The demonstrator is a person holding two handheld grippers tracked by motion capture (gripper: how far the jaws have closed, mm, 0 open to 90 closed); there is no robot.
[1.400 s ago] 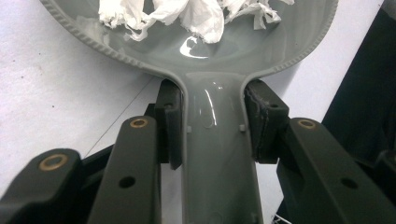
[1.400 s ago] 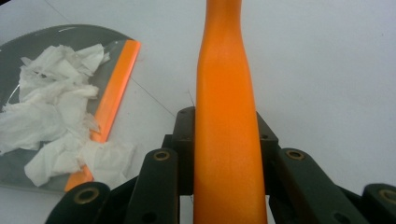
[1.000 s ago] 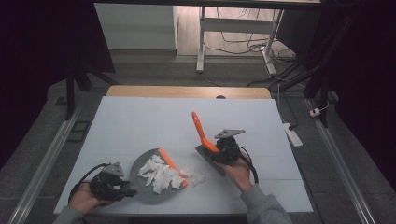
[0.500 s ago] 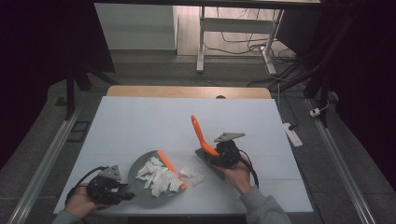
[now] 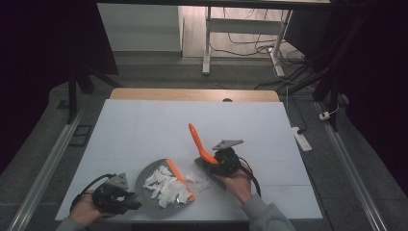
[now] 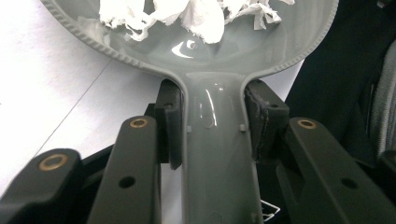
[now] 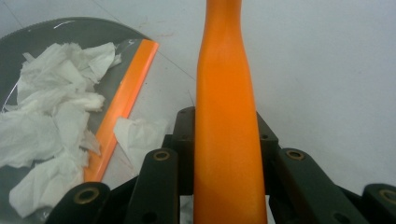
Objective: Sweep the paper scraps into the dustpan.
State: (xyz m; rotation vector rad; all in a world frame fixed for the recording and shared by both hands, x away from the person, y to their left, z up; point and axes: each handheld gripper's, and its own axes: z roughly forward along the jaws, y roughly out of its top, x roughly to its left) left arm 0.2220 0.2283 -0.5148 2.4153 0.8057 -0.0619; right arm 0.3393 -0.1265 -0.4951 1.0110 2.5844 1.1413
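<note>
While one grey plastic dustpan (image 5: 159,185) lay near the front edge of the white table (image 5: 144,125), it carried a heap of torn white paper scraps (image 5: 163,185), too many to count. One scrap (image 5: 199,180) lay just beside its orange lip (image 5: 179,177). The left gripper (image 5: 126,202) clamped the dustpan's handle (image 6: 217,154). The right gripper (image 5: 211,162) gripped one orange brush handle (image 5: 199,143), tilted upward.

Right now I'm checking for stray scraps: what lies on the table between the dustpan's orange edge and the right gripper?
In the high view, a few white paper scraps lie between the dustpan and the right gripper.
</note>
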